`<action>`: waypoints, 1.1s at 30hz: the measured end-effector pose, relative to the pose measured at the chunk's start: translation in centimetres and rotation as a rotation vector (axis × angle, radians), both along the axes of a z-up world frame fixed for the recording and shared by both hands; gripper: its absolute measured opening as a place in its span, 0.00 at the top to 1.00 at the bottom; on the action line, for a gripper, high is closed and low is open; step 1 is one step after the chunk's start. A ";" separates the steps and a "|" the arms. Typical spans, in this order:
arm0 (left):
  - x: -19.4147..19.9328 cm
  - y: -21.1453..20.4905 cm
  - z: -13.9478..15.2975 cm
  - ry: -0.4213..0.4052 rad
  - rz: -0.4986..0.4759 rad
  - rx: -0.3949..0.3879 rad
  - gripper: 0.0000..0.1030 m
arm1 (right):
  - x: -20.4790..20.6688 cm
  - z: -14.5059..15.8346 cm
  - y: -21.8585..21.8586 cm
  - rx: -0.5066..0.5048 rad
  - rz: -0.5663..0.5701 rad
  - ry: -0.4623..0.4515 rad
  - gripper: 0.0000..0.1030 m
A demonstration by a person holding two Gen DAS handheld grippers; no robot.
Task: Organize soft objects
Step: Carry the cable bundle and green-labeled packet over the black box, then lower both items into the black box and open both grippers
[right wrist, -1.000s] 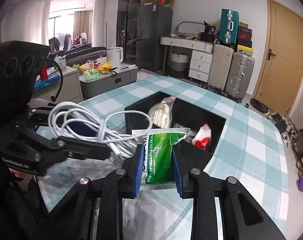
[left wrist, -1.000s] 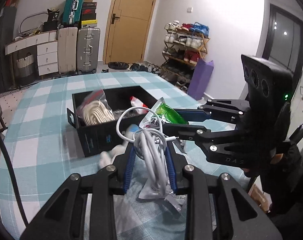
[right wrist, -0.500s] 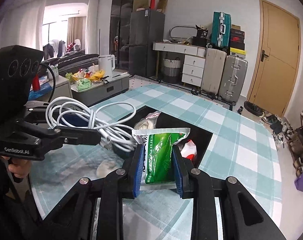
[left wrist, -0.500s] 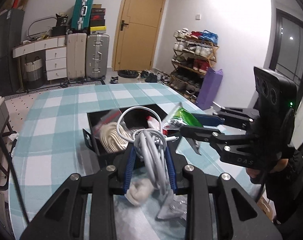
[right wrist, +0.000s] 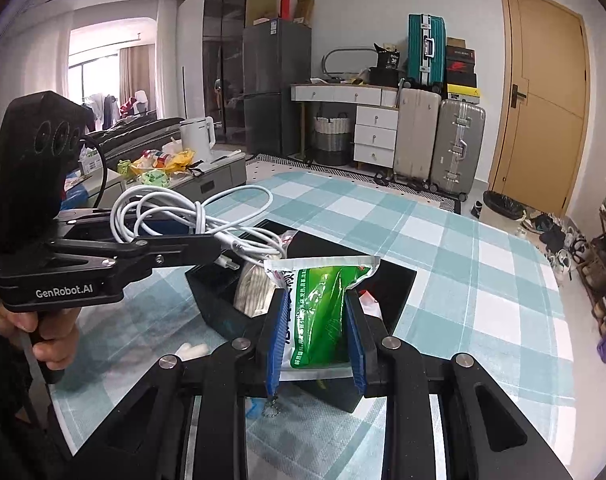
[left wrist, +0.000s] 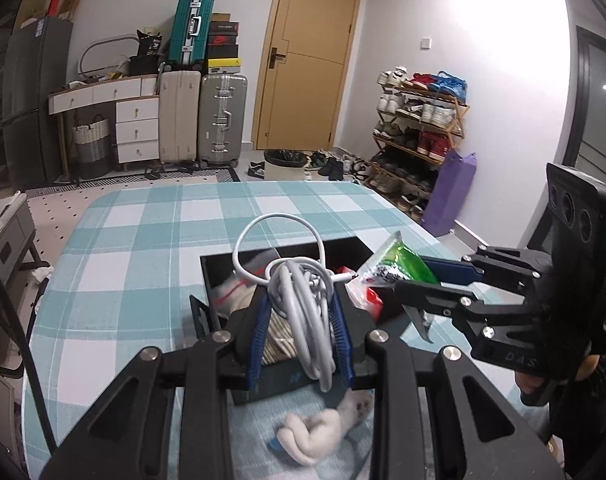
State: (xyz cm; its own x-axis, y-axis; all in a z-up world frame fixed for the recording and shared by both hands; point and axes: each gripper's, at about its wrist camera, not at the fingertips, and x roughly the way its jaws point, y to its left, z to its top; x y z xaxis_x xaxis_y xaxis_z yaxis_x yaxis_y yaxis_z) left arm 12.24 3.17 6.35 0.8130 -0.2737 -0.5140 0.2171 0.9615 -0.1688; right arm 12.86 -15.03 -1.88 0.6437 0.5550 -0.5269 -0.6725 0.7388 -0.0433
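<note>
My left gripper (left wrist: 301, 336) is shut on a coiled white cable (left wrist: 303, 300), held above the near wall of a black open box (left wrist: 223, 264) on the checked table. The cable also shows in the right wrist view (right wrist: 175, 216). My right gripper (right wrist: 317, 336) is shut on a green and white packet (right wrist: 323, 312), held over the box (right wrist: 399, 280); the packet shows in the left wrist view (left wrist: 399, 260). Inside the box lie a bagged cream rope (right wrist: 251, 292) and a red and white packet (left wrist: 367, 296). A white soft toy (left wrist: 323, 432) lies on the table before the box.
The table (left wrist: 143, 240) has a teal and white checked cloth. Beyond it stand suitcases (left wrist: 203, 112), a drawer unit (left wrist: 135, 128), a door and a shoe rack (left wrist: 419, 128). A low cabinet with clutter (right wrist: 163, 164) stands to the left in the right wrist view.
Both grippers have risen and moved forward over the box with their loads. The box now sits closer below them, and the white toy shows nearer the left gripper.
</note>
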 end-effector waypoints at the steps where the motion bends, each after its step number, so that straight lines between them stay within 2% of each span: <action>1: 0.3 0.0 0.0 -0.004 0.010 0.003 0.73 | 0.2 0.0 0.1 0.004 -0.004 0.005 0.74; 10: 2.5 0.3 -0.7 -0.019 0.076 0.020 0.73 | 2.1 0.0 0.7 0.041 -0.035 0.032 0.74; 13: 3.3 0.3 -1.2 -0.012 0.070 0.007 0.73 | 2.7 0.0 1.0 0.044 -0.043 0.039 0.74; 26: 4.8 -1.6 -3.0 0.035 0.022 0.082 0.71 | 4.7 -1.2 2.0 0.015 -0.086 0.075 0.74; 27: 4.7 -1.8 -2.9 0.036 0.016 0.084 0.68 | 4.8 -1.3 2.0 0.012 -0.089 0.075 0.73; 28: 4.7 -1.8 -2.9 0.038 0.013 0.088 0.57 | 5.1 -1.4 2.1 0.011 -0.090 0.077 0.73; 29: 4.6 -1.9 -2.8 0.039 0.014 0.090 0.52 | 5.0 -1.4 2.1 0.005 -0.091 0.079 0.67; 32: 4.1 -1.7 -2.2 0.022 0.014 0.071 0.49 | 4.7 -1.1 1.9 -0.005 -0.107 0.042 0.55; 33: 3.9 -1.6 -2.0 0.018 0.013 0.065 0.45 | 4.5 -0.9 1.6 -0.003 -0.111 0.035 0.49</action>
